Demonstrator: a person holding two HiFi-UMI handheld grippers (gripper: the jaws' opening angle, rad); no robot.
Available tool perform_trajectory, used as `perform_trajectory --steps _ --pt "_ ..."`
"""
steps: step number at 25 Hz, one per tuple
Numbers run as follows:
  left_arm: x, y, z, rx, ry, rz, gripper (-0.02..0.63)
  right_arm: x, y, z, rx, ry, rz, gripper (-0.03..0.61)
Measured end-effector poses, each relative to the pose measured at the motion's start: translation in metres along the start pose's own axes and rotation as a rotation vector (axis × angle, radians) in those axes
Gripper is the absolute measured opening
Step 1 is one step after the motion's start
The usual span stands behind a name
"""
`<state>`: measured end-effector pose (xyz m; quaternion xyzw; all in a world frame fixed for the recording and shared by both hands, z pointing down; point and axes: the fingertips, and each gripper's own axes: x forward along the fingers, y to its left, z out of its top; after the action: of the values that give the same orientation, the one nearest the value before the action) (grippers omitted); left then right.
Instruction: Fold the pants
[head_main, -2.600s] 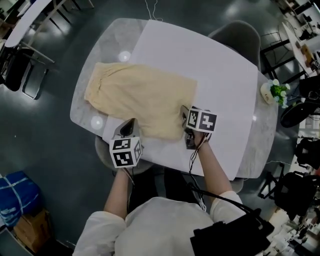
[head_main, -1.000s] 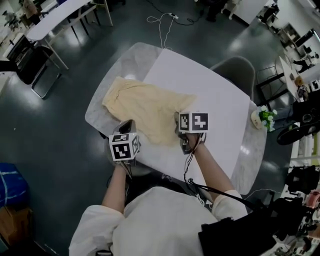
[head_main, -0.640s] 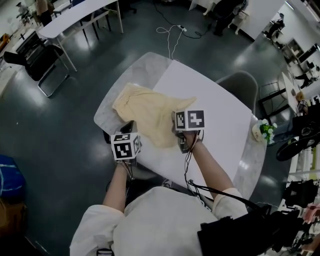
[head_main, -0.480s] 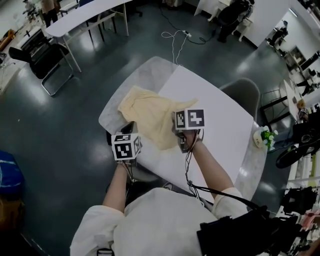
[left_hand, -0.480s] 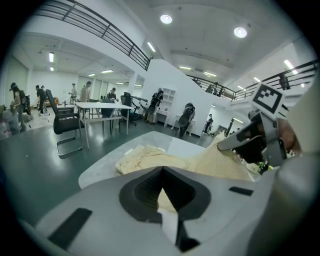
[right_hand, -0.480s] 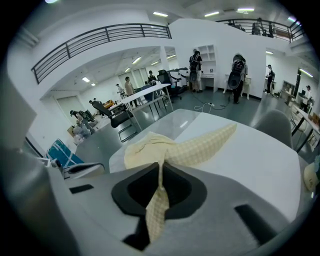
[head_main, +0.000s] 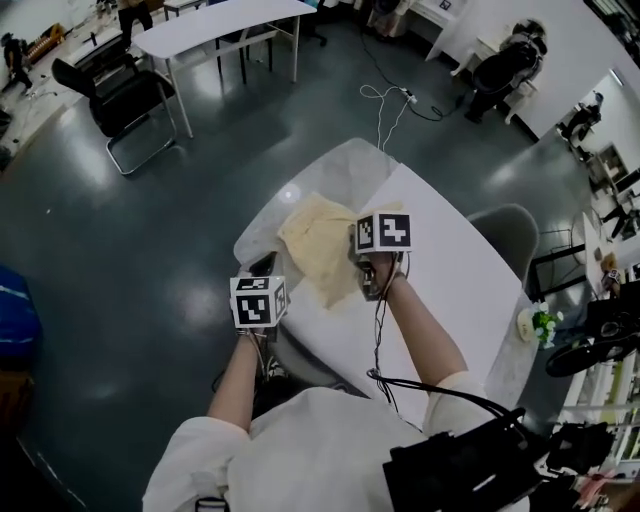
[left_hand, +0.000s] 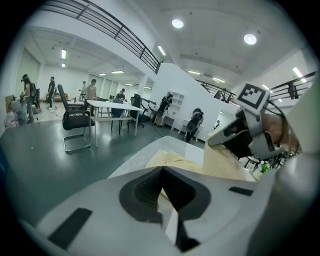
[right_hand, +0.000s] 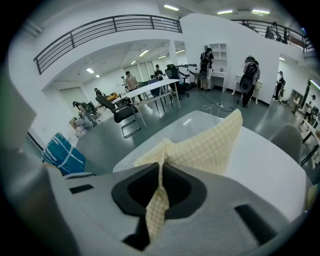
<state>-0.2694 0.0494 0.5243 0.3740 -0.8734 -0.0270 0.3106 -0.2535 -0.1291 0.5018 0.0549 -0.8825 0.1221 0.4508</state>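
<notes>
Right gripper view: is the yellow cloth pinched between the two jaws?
Yes, a strip of the pants hangs pinched between the closed jaws of the right gripper.

The grey table (head_main: 340, 172) bears a white sheet (head_main: 455, 275), yellow pants (head_main: 312, 238) (partly raised) and a plant (head_main: 538, 324).

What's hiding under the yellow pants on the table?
A grey marbled tabletop and a white sheet show around the pants. The part beneath the cloth is covered, so anything lying there cannot be seen.
</notes>
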Motion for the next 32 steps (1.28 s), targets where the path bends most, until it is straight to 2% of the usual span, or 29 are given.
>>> perform_trajectory --steps 3,4,5,6,10,13,18,23,29,32 --pt "0.001 0.032 0.003 -0.02 0.002 0.004 0.005 0.037 0.033 0.039 0.097 -0.065 0.064 0.028" --pt "0.001 0.041 0.004 -0.028 0.002 0.005 0.005 0.047 0.043 0.053 0.154 -0.102 0.092 0.08" --pt "0.002 0.049 0.005 -0.036 0.003 0.006 0.005 0.055 0.049 0.064 0.199 -0.13 0.112 0.165" --pt "0.004 0.056 0.005 -0.043 0.003 0.007 0.005 0.061 0.052 0.071 0.219 -0.144 0.116 0.179" --pt "0.008 0.084 -0.003 -0.053 0.02 0.004 0.005 0.076 0.046 0.062 0.163 -0.143 0.015 0.155" --pt "0.011 0.09 -0.01 -0.055 0.038 -0.009 0.005 0.082 0.041 0.045 0.179 -0.123 -0.015 0.147" --pt "0.02 0.062 -0.011 -0.018 0.042 -0.049 0.005 0.069 0.022 0.021 0.196 -0.126 -0.029 0.14" --pt "0.017 0.026 -0.007 0.015 0.028 -0.069 0.005 0.036 0.005 0.007 0.174 -0.172 -0.052 0.129" --pt "0.006 -0.023 -0.002 0.054 -0.002 -0.067 0.005 -0.014 -0.024 -0.013 0.082 -0.239 -0.104 0.11" --pt "-0.004 -0.045 0.0 0.074 -0.014 -0.058 0.005 -0.043 -0.034 -0.024 0.042 -0.295 -0.131 0.075"
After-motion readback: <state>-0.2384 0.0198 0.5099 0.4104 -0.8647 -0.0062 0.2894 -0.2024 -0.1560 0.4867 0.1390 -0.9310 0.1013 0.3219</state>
